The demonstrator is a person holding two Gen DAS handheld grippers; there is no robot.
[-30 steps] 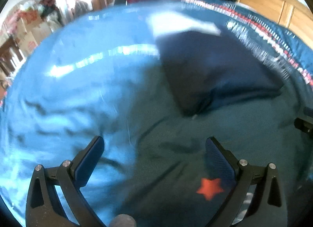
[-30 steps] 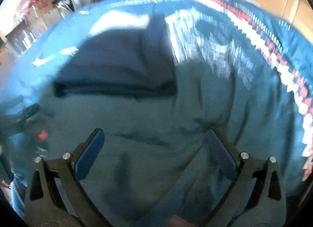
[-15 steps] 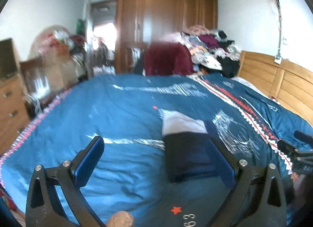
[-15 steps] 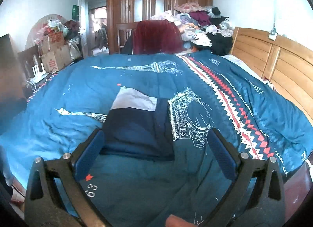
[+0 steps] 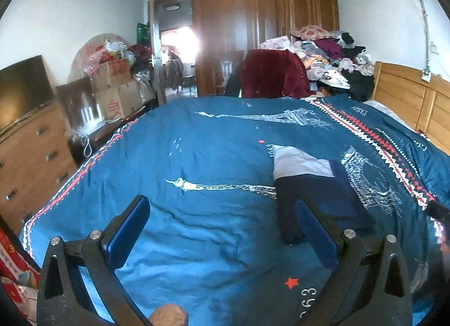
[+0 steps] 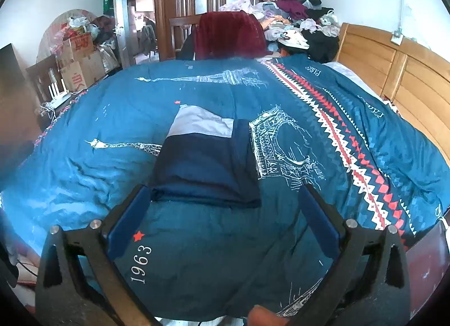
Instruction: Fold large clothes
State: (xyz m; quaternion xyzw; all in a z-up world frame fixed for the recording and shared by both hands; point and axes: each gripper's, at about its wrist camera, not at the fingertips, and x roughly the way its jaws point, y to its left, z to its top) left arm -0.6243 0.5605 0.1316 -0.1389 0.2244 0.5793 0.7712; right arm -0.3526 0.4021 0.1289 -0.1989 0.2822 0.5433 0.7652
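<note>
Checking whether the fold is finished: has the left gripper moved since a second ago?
Yes. The left gripper has pulled up and back from the folded garment; wardrobe now visible.

Open quilt (image 6: pixel 118 174) surrounds the folded garment (image 6: pixel 208 163).

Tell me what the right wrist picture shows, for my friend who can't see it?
A folded navy and grey garment lies flat on a blue bedspread printed with towers and "1963". The right gripper hangs open above the bed's near edge, holding nothing. Behind stand a wooden headboard and a clothes pile.
</note>
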